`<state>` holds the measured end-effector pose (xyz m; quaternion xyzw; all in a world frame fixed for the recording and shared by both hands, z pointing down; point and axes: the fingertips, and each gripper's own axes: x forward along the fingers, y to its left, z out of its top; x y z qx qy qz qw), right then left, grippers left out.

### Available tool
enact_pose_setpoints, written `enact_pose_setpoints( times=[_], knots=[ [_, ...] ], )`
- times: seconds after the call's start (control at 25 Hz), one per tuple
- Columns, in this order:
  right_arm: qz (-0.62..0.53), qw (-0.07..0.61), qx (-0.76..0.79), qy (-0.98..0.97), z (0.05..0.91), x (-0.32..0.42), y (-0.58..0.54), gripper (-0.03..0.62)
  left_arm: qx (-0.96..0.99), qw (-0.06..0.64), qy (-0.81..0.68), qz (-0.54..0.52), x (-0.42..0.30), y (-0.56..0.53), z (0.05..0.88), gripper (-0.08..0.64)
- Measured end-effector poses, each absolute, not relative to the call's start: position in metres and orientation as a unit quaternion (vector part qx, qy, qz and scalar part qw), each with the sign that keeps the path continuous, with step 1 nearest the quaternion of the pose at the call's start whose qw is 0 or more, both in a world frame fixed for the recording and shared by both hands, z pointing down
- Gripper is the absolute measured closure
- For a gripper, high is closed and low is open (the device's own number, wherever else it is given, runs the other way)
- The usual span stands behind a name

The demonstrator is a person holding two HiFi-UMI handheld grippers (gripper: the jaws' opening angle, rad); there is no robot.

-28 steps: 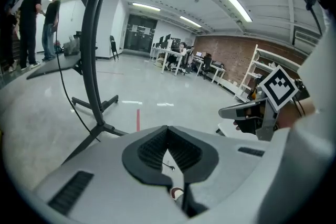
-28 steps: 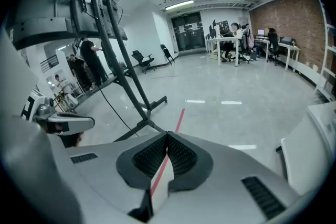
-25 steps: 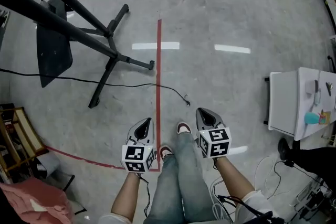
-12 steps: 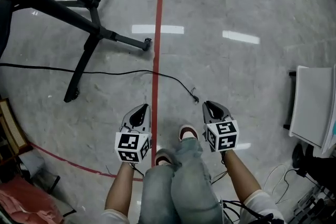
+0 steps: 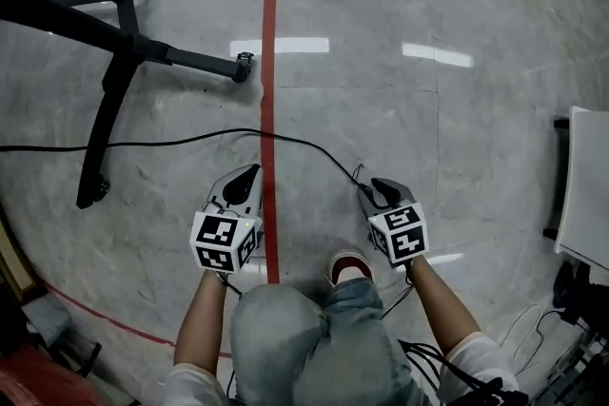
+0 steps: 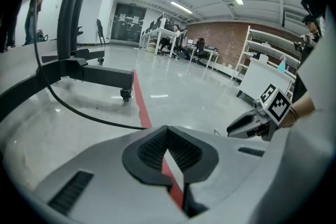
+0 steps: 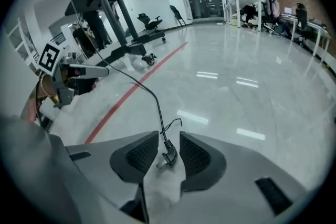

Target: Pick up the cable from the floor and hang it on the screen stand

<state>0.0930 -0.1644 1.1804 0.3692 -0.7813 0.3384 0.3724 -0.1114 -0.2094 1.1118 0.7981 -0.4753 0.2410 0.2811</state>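
Note:
A thin black cable (image 5: 190,140) lies on the grey floor, running from the left edge to its plug end (image 5: 357,174). My right gripper (image 5: 373,187) is at that end. In the right gripper view the plug (image 7: 169,153) lies between the pads (image 7: 140,153); the jaws are opening and do not press on it. My left gripper (image 5: 249,174) is shut and empty, hovering just short of the cable beside the red line. The black screen stand's legs (image 5: 119,43) spread at the upper left.
A red tape line (image 5: 269,62) runs up the floor between the grippers. The stand's caster (image 5: 243,67) sits close to it. A white cart (image 5: 582,195) stands at the right edge, with loose cables (image 5: 533,328) below it. The person's shoe (image 5: 349,266) is behind the grippers.
The person has stepped forward, so the stand has slid to the upper left of the view. The cable end, earlier ahead of the right gripper, now lies at its tips.

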Motion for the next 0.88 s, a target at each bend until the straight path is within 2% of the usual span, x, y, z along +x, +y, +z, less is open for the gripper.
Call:
enact_pose_setpoints(
  times=[0.16,0.56,0.72,0.88],
  knots=[
    [0.333,0.416,0.34,-0.775,1.203,0.096,-0.152,0.474,0.803,0.278,-0.466,0.246,-0.105,-0.216,1.125,0.557],
    [0.327,0.462,0.338,-0.752,1.212,0.095,-0.146,0.48,0.809,0.256,-0.43,0.307,-0.116,-0.213,1.136,0.541],
    [0.33,0.47,0.327,-0.75,1.212,0.095,-0.146,0.48,0.803,0.201,-0.408,0.386,-0.129,-0.213,1.148,0.457],
    [0.332,0.475,0.32,-0.75,1.211,0.097,-0.148,0.48,0.775,0.068,-0.329,0.536,-0.151,-0.22,1.161,0.426]
  ],
)
